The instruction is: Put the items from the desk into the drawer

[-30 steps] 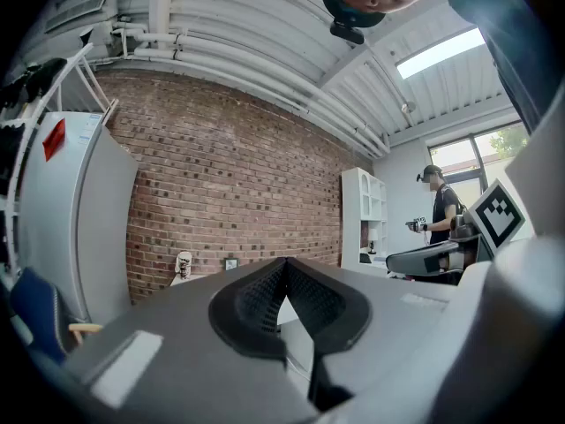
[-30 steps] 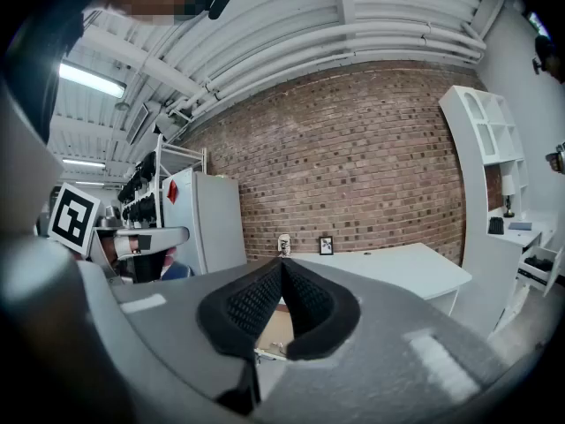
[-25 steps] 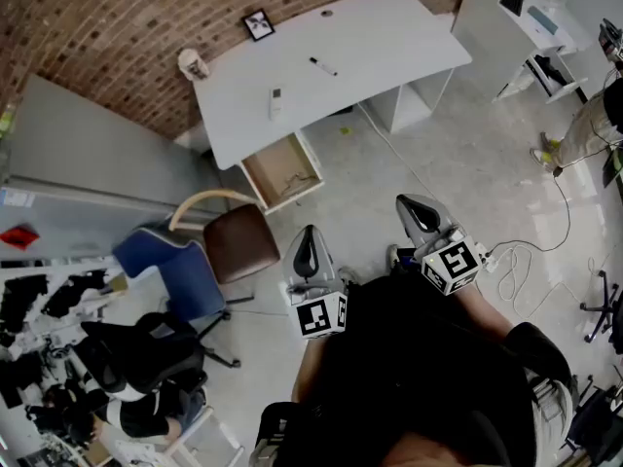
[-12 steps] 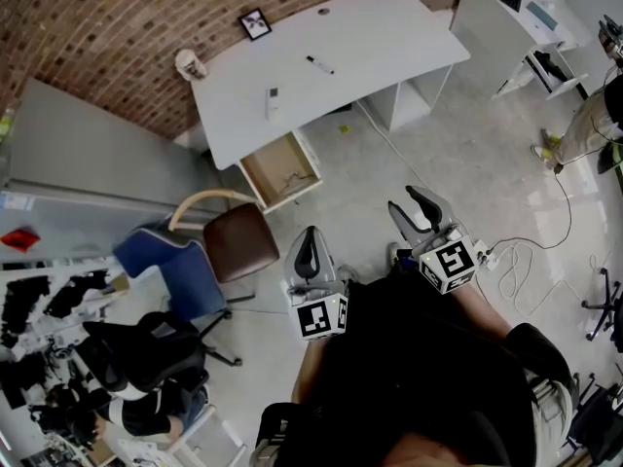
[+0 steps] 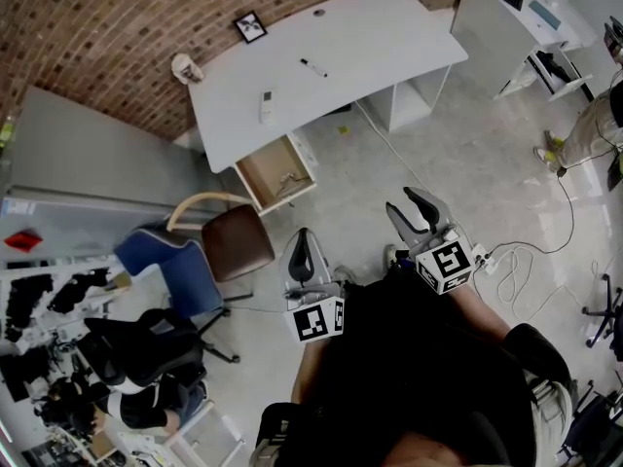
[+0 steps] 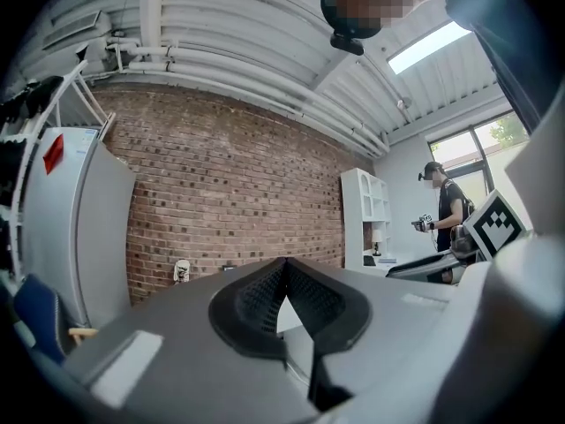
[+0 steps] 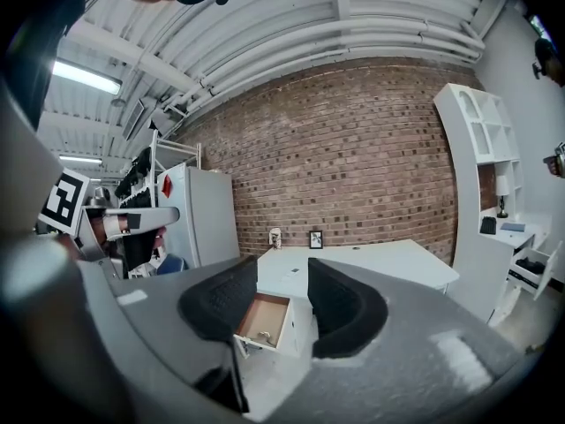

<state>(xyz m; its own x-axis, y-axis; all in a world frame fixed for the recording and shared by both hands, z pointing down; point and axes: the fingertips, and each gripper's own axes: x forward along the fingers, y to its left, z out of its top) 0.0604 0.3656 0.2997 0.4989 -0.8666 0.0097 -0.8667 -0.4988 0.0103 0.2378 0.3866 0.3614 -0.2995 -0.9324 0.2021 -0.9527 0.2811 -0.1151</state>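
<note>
Head view: the open drawer [image 5: 275, 171] juts out under the desk [image 5: 389, 47], ready for the remote [image 5: 266, 107] and pen [image 5: 312, 66] lying on top, well ahead of me. My left gripper [image 5: 303, 244] is closed and empty. My right gripper [image 5: 413, 209] has just been opening, nothing between its jaws, I'd say for a pickup.

A white desk [image 5: 389, 47] is standing against a brick wall [image 5: 97, 27]. A frame [image 5: 250, 27] is sitting at its back edge, a small white object [image 5: 185, 66] at its left corner. A pen [image 5: 312, 66] is lying mid-desk, a remote [image 5: 266, 107] nearer the front. Below, its drawer [image 5: 275, 171] is hanging open.
</note>
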